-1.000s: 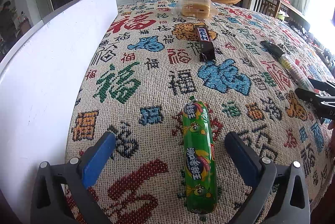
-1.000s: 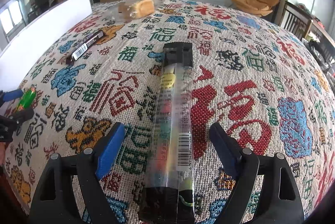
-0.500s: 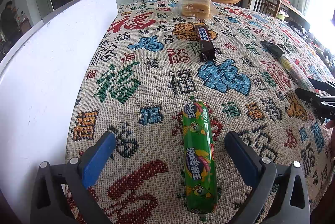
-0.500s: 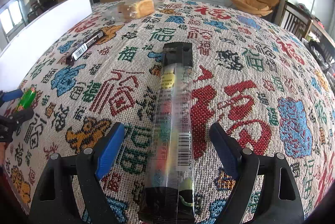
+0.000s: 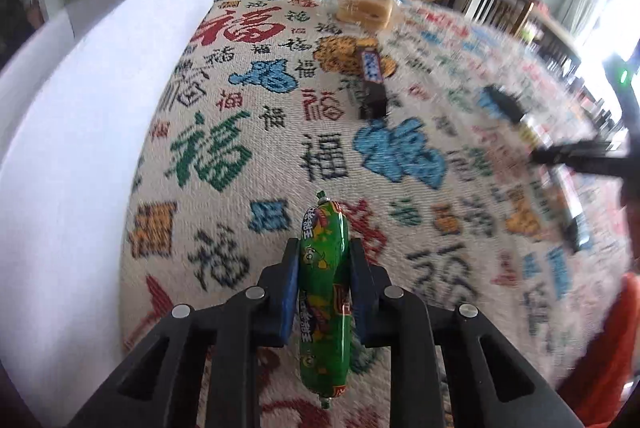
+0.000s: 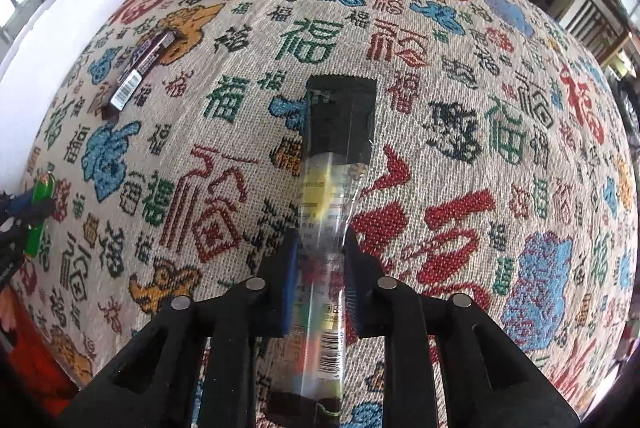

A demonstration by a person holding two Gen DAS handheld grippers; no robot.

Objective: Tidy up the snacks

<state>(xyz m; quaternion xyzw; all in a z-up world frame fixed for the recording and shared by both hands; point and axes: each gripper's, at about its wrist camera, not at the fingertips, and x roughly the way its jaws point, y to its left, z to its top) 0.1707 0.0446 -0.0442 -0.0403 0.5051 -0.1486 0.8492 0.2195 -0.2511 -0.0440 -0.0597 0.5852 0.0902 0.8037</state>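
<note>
Patterned tablecloth (image 5: 224, 155) | green sausage (image 5: 324, 292) clamped between left jaws | clear packet (image 6: 328, 228) between right jaws

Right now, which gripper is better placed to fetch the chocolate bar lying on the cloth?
Left, slightly. The chocolate bar lies ahead of the left gripper, but off to the right gripper's left. Both are full.

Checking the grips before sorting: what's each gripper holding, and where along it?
Left gripper clamps the green sausage near its middle. Right gripper clamps the clear long packet around its middle.
</note>
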